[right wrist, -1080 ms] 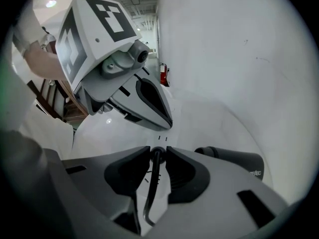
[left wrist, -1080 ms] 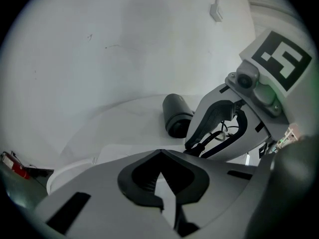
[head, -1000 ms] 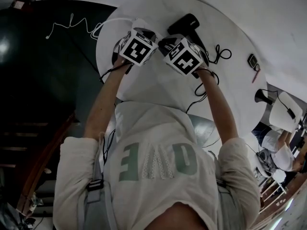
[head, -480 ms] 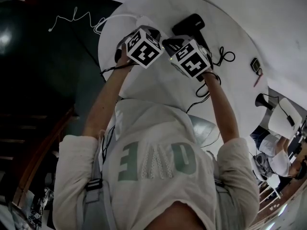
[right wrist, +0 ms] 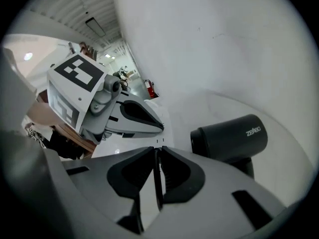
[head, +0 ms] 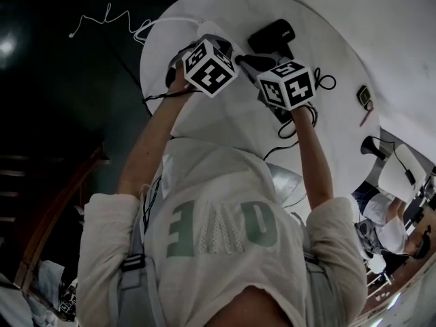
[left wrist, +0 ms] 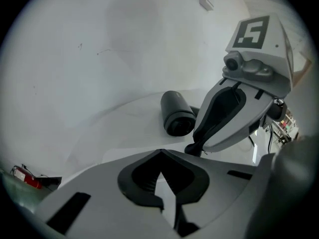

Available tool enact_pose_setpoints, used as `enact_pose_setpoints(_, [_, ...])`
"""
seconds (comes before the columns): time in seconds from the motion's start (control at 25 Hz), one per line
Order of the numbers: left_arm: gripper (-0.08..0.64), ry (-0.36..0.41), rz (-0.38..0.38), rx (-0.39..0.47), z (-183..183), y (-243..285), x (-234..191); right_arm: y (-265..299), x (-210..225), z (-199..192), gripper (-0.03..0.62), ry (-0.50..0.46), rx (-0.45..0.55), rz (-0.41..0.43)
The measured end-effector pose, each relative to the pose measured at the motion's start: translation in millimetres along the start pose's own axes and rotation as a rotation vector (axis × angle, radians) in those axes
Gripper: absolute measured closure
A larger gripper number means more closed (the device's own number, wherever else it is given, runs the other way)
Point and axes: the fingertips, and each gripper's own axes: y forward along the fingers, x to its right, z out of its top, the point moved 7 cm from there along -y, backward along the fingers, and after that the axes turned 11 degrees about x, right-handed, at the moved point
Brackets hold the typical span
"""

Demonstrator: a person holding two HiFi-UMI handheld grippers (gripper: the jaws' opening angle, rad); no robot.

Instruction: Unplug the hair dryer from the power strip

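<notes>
A black hair dryer (head: pixel 272 34) (left wrist: pixel 177 116) (right wrist: pixel 232 136) lies on the round white table (head: pixel 225 128), just beyond both grippers. A white power strip (head: pixel 206 27) sits at the table's far edge. My left gripper (head: pixel 195 46) (left wrist: pixel 159 153) (right wrist: pixel 160 127) points down at the strip, its fingertips meeting. My right gripper (head: pixel 255 63) (right wrist: pixel 157 151) (left wrist: pixel 195 144) stands close beside it. Its jaws have just been closing, and the left gripper view shows a small black plug (left wrist: pixel 193 149) pinched at their tips. The black cord (head: pixel 300 114) loops under my right wrist.
A white cable (head: pixel 109 20) trails from the strip over the dark floor on the left. A small device (head: pixel 362 94) and a red pen (head: pixel 366 111) lie at the table's right rim. Farther right stands another white table (head: pixel 398 165), with a seated person (head: pixel 388 223).
The right gripper has rolled, so its marker cube shows another face, and it has drawn a little right, away from the left cube. The left gripper has barely moved.
</notes>
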Motion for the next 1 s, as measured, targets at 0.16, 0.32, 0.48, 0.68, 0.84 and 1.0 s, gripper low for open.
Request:
enact_pose_setpoints(0.16, [0.549, -0.021, -0.025, -0.015, -3, -2, 0, 1, -6, 1, 0.538, -0.095, -0.042, -0.02])
enact_pose_setpoints(0.32, [0.551, -0.021, -0.051, -0.045, 1, -1, 4, 3, -1, 6, 0.537, -0.125, -0.106, 0.008])
enact_pose_setpoints(0.48, [0.551, 0.026, -0.046, -0.055, 4, 0, 5, 5, 0, 14, 0.538, -0.165, -0.159, -0.01])
enact_pose_setpoints(0.68, [0.549, 0.031, -0.014, -0.038, -3, -2, 11, -4, -10, 3, 0.542, -0.185, -0.134, -0.045])
enact_pose_setpoints(0.84, [0.55, 0.009, -0.03, -0.015, -3, 1, 21, -14, -6, -9, 0.543, -0.104, -0.114, -0.04])
enact_pose_setpoints(1.0, [0.55, -0.005, -0.042, 0.003, -5, 1, 29, -13, -8, -9, 0.541, -0.191, -0.165, -0.037])
